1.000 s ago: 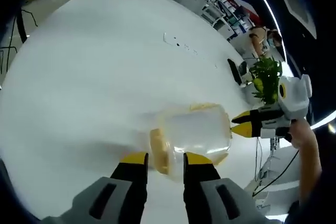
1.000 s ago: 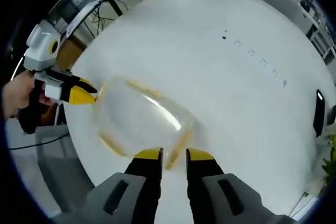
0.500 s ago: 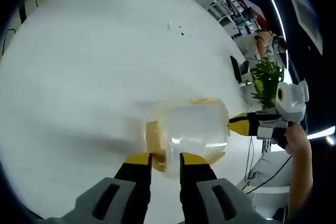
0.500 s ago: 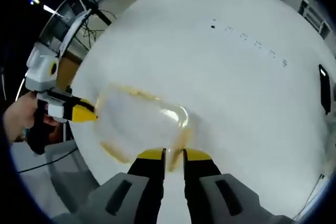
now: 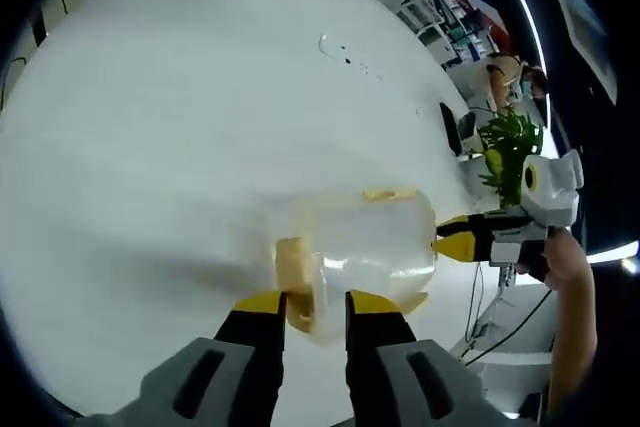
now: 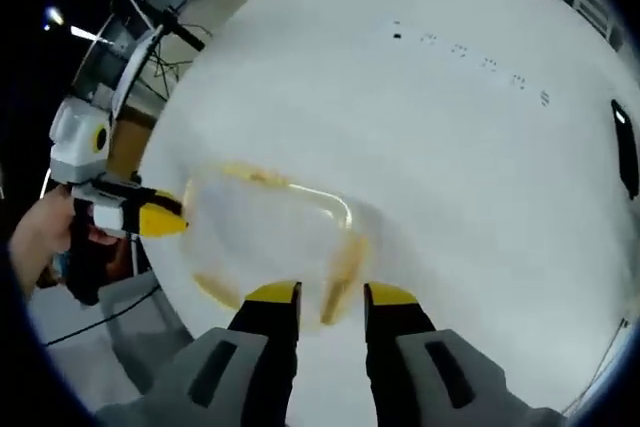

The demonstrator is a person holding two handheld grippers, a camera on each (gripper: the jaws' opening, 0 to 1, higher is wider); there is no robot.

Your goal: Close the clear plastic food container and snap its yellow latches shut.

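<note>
The clear plastic container [image 5: 370, 242] lies on the white table [image 5: 180, 97] with its lid on. In the left gripper view my left gripper [image 5: 315, 304] is open, and a yellow latch [image 5: 293, 265] on the near end sits just ahead of its tips, partly between them. My right gripper [image 5: 440, 236] points at the container's far end. In the right gripper view the container [image 6: 265, 232] lies just ahead of my right gripper [image 6: 332, 295]. That gripper is open, with a yellow latch [image 6: 340, 265] in the gap ahead. My left gripper [image 6: 185, 222] touches the opposite end.
A green plant [image 5: 505, 152] and a black flat object [image 5: 447, 132] stand near the table's far edge; the black object [image 6: 625, 147] is also at the right. Small marks [image 5: 345, 55] dot the tabletop. A hand [image 6: 40, 232] holds the left gripper beyond the table edge.
My right gripper's jaws have spread clearly wider around the latch. The left jaws have widened slightly. The container has hardly moved.
</note>
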